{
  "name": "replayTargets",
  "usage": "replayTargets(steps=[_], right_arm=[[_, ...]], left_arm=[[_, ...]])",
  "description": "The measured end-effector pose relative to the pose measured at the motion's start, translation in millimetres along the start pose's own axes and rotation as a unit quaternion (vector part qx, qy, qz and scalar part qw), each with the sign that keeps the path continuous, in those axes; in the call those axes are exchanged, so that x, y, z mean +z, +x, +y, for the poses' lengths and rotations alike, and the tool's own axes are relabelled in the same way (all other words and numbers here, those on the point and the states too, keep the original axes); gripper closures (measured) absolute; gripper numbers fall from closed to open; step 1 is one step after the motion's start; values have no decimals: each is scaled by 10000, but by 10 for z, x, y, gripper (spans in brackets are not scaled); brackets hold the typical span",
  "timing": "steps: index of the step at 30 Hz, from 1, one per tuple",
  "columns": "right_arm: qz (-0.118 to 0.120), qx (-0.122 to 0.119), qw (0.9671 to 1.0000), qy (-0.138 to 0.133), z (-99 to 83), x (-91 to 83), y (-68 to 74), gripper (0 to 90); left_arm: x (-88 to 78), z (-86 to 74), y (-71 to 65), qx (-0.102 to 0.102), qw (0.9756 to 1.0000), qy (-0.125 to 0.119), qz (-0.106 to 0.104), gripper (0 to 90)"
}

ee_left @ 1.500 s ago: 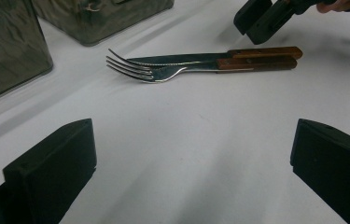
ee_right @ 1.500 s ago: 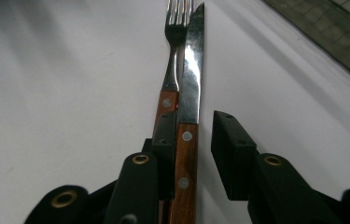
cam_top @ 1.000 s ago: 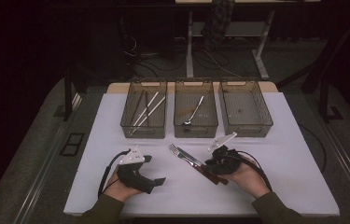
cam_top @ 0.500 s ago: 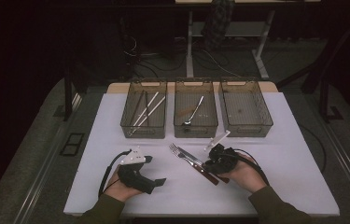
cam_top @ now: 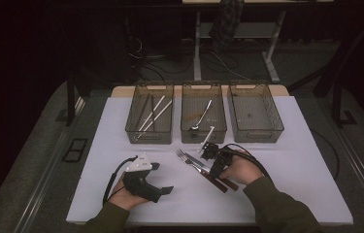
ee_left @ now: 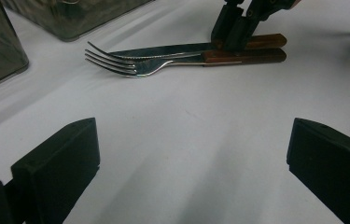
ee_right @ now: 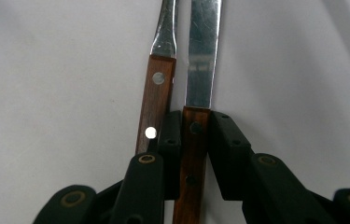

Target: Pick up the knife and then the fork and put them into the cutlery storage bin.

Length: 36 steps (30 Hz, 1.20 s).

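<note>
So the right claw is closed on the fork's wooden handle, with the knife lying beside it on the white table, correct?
Not quite: the right claw grips the knife's wooden handle, and it is the fork that lies beside it on the white table. The right gripper view shows the flat blade running on from the clamped handle.

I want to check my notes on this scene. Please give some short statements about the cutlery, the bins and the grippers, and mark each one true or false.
1. The right gripper is closed on the knife handle. True.
2. The fork lies beside the knife on the table. True.
3. The left gripper holds the fork. False: its jaws are open and empty.
4. The right bin holds two utensils. False: it looks empty.
5. The middle bin holds one utensil. True.
</note>
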State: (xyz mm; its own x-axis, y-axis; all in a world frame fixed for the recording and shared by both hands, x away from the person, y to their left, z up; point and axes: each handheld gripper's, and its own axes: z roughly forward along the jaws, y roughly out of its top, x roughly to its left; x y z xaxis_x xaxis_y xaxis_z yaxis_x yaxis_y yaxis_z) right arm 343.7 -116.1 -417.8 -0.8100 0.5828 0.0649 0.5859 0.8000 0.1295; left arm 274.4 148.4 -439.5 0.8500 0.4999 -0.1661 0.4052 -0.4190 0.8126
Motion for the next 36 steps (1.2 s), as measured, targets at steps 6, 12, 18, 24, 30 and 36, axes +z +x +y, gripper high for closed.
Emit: replayTargets(steps=[6, 12, 18, 24, 30, 36], right_arm=[[36, 7, 10000, 68, 21, -3, -22, 768], [34, -33, 9996, -280, -74, -50, -70, 768], [55, -1, 9969, -787, -213, -124, -147, 768], [182, 80, 9904, -1369, -377, -179, -224, 768], [348, 197, 9764, -2122, -571, -221, -304, 768], [386, 191, 9646, -2602, -702, -232, -361, 768]], left_arm=[[-5, 2, -3, 26, 10000, -7, -13, 14], [-8, 2, 13, 4, 10000, -25, -8, 15], [-8, 1, 8, 16, 10000, -27, 6, 14], [-13, -2, 14, -3, 10000, -56, 15, 7], [-16, -3, 23, -37, 10000, -71, 45, 0], [-18, -3, 23, -32, 9999, -96, 40, 0]])
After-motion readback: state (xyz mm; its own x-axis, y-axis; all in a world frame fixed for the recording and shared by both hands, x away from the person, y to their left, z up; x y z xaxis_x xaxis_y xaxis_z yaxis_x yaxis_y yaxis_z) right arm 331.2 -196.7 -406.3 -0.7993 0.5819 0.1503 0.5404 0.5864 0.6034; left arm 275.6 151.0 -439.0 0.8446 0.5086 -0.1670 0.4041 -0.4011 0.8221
